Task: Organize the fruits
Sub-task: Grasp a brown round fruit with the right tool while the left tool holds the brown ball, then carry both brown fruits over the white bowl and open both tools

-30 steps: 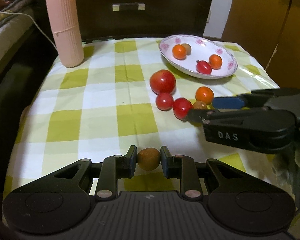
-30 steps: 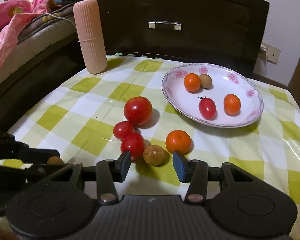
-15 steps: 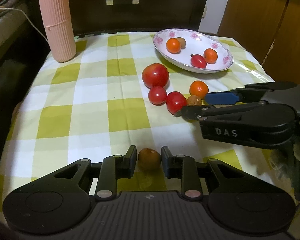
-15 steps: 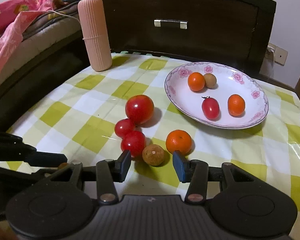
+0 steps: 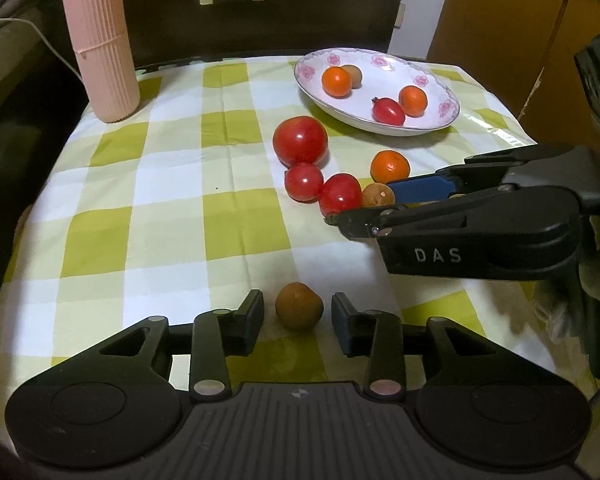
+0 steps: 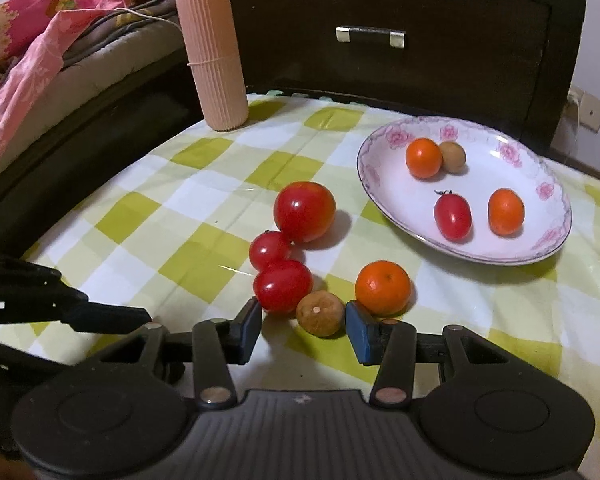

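Observation:
A small brown fruit (image 5: 299, 306) rests on the checked cloth between the fingers of my left gripper (image 5: 298, 315). Its jaws are opening and there are gaps on both sides of the fruit. My right gripper (image 6: 304, 323) is open around a second brown fruit (image 6: 320, 314), with a clear gap at its left pad. Touching that fruit are a red tomato (image 6: 283, 286) and an orange (image 6: 383, 288). Behind them lie another small tomato (image 6: 269, 250) and a big tomato (image 6: 304, 211). The flowered plate (image 6: 540, 248) holds two oranges, a brown fruit and a red tomato.
A tall pink ribbed cylinder (image 5: 100, 40) stands at the cloth's far left corner. A dark wooden drawer front (image 6: 380, 36) rises behind the table. Bedding lies to the left, below the table edge. The right gripper's body (image 5: 480, 236) reaches in from the right in the left wrist view.
The left jaws, which were shut on the brown fruit, have spread apart and it now sits free on the cloth. The right gripper edged forward around the other brown fruit.

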{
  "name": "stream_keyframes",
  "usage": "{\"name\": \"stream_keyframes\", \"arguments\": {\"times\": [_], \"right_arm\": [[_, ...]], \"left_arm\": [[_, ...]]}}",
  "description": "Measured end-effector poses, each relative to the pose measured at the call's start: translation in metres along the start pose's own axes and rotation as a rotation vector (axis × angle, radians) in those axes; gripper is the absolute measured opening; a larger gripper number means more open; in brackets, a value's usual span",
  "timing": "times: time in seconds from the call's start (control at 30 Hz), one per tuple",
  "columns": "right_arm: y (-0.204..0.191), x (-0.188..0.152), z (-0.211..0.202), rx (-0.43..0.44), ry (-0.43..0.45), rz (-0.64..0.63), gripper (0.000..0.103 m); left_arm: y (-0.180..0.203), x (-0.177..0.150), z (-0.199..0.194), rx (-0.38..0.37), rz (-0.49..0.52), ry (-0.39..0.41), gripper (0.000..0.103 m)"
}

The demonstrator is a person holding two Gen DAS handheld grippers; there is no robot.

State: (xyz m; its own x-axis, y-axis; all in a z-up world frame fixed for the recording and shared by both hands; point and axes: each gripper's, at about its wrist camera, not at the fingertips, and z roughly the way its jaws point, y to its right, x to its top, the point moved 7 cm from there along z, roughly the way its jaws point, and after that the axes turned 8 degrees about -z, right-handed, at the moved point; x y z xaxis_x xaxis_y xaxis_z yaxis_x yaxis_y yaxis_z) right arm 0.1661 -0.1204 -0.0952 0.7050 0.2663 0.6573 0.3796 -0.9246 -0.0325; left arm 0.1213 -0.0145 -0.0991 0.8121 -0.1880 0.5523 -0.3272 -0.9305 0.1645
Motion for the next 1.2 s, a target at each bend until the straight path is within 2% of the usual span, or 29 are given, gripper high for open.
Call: {"name": "stream_keyframes", "arguments": {"times": [0.1, 0.2, 0.63, 1.03, 1.17, 1.2], "right_arm": [[0.002, -0.001, -0.002, 0.006, -0.012, 0.007, 0.036], [0.004, -0.004, -0.005, -0.003, -0.022, -0.001, 0.024], [-0.003, -0.009, -0.029, 0.025, -0.082, -0.096, 0.024], [0.005, -0.015, -0.017, 0.036, -0.079, -0.065, 0.024], [0.003, -0.012, -0.013, 0.042, -0.074, -0.068, 0.026], [0.003, -0.012, -0.012, 0.044, -0.074, -0.066, 0.027]], "left_arm": [[-0.001, 0.001, 0.0, -0.005, -0.007, -0.003, 0.047], [-0.001, 0.001, 0.0, -0.003, -0.008, -0.004, 0.048], [0.005, 0.003, 0.004, -0.019, 0.008, 0.006, 0.052], [0.017, -0.001, 0.009, 0.028, 0.097, 0.057, 0.052], [0.016, -0.001, 0.01, 0.025, 0.096, 0.064, 0.057], [0.017, -0.002, 0.01, 0.02, 0.097, 0.061, 0.064]]}}
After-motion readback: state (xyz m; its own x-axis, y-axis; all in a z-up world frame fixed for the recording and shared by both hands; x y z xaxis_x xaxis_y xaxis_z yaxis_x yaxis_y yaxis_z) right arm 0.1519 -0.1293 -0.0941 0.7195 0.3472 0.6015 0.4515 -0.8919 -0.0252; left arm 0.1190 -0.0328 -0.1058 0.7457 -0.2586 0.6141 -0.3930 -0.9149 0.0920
